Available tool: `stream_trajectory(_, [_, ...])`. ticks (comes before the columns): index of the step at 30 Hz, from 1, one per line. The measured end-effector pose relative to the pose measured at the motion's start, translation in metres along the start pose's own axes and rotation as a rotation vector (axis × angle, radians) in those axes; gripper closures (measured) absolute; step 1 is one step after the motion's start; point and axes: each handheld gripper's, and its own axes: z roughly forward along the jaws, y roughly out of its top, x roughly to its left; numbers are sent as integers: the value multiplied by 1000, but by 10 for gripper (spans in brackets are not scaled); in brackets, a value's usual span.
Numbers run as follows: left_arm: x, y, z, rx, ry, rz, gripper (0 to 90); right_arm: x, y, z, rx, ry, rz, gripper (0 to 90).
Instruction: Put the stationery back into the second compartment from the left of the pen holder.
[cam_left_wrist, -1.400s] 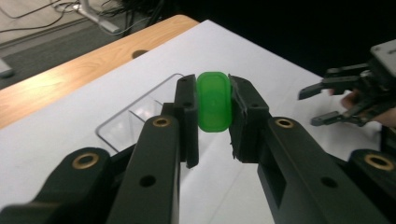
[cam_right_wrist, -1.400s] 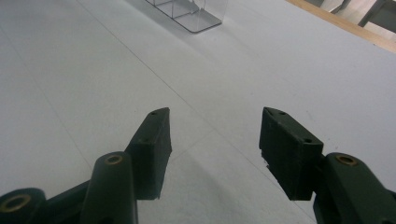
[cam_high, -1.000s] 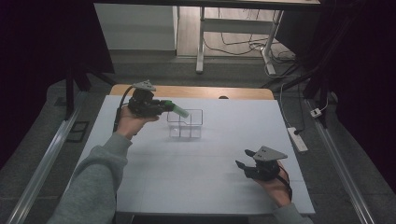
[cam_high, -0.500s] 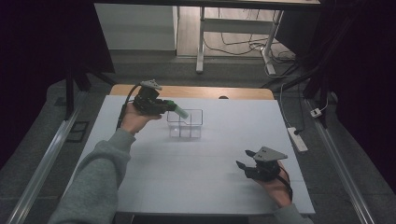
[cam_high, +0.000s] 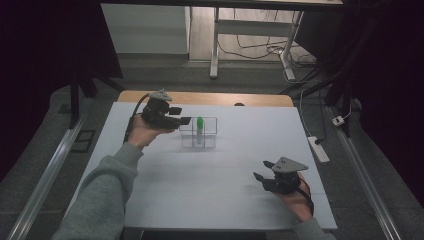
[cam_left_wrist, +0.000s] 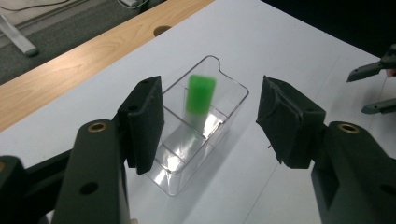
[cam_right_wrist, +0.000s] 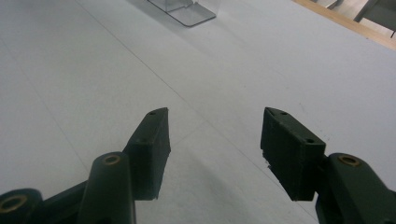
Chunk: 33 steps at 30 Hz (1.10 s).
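A clear plastic divided box (cam_high: 198, 134) (cam_left_wrist: 196, 135) stands on the white table toward the back. A green-capped tube (cam_high: 199, 128) (cam_left_wrist: 200, 95) stands upright in one of its compartments, slightly blurred in the left gripper view. My left gripper (cam_high: 184, 120) (cam_left_wrist: 210, 116) hovers just left of the box, open, with nothing between its jaws. My right gripper (cam_high: 260, 178) (cam_right_wrist: 215, 149) rests near the table's front right, open and empty above the bare surface. A corner of the box (cam_right_wrist: 187, 11) shows at the top of the right gripper view.
The white table top (cam_high: 215, 175) lies over a wooden board whose edge (cam_high: 210, 98) shows at the back. A power strip (cam_high: 318, 148) lies off the table's right side. Desk legs and cables stand on the floor beyond.
The green-capped tube has left my left gripper and now stands in the box. The left gripper has opened and drawn back to the left. The right gripper has stayed put.
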Motion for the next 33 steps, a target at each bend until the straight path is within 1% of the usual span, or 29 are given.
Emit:
stream_trajectory(2, [0, -5, -2, -4, -1, 3, 411, -2, 0, 0, 0, -2, 7, 415])
stream_trajectory(3, [-1, -11, -4, -7, -3, 1, 413, -3, -1, 0, -1, -1, 11, 412])
stream_trajectory(4, [-1, -11, -4, -7, -3, 1, 414, -4, -1, -1, -1, -3, 15, 412])
stream_trajectory(7, [-1, -21, -8, -15, -5, -3, 419, -5, -2, -2, -3, -3, 21, 411])
stream_trajectory(11, [-4, -36, -13, -25, -10, -6, 420, -5, -3, -3, -6, 2, 23, 409])
stream_trajectory(12, [-6, -44, -16, -35, -9, -5, 422, -5, -3, -3, -5, 2, 21, 408])
stream_trajectory(13, [-6, -44, -16, -35, -9, -5, 424, -5, -4, -4, -5, 1, 21, 407])
stream_trajectory(15, [-8, -52, -19, -43, -12, -1, 424, -6, -4, -5, -1, -2, 21, 406])
stream_trajectory(16, [-10, -62, -22, -42, -6, 15, 423, -7, -4, -5, -2, -2, 30, 403])
stream_trajectory(17, [-10, -62, -22, -42, -6, 15, 422, -7, -4, -5, -2, -2, 30, 403])
stream_trajectory(19, [-12, -72, -24, -44, 6, 25, 418, -10, -6, -6, 4, 1, 45, 389])
stream_trajectory(21, [-13, -82, -26, -47, 9, 26, 418, -11, -7, -6, 8, 1, 50, 385])
stream_trajectory(26, [-17, -106, -32, -48, 37, 19, 406, -15, -10, -7, 25, -3, 56, 372])
stream_trajectory(29, [-20, -117, -36, -40, 46, 21, 384, -18, -12, -9, 27, -2, 73, 366])
stream_trajectory(32, [-23, -127, -42, -44, 52, 14, 376, -19, -13, -9, 35, -6, 73, 363])
stream_trajectory(33, [-24, -130, -43, -44, 55, 12, 374, -20, -13, -9, 36, -1, 77, 362])
